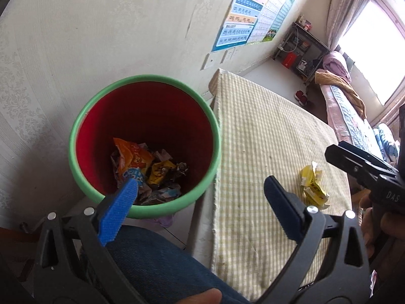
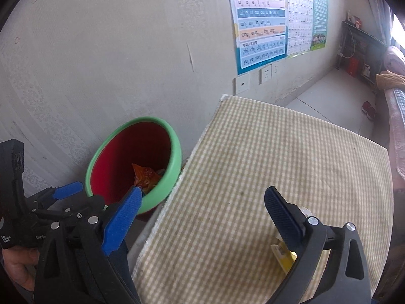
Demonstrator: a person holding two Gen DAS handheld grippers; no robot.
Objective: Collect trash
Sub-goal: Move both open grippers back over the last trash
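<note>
A red bin with a green rim stands on the floor left of the table and holds several crumpled wrappers; it also shows in the right wrist view. A crumpled yellow wrapper lies on the checked tablecloth. My left gripper is open and empty, held above the bin's near edge. My right gripper is open and empty over the table; the yellow wrapper sits just by its right finger. The right gripper's body shows beside the wrapper.
The wallpapered wall with posters and sockets runs behind bin and table. A bed with blankets and a dark shelf stand at the far right. My jeans leg is below the left gripper.
</note>
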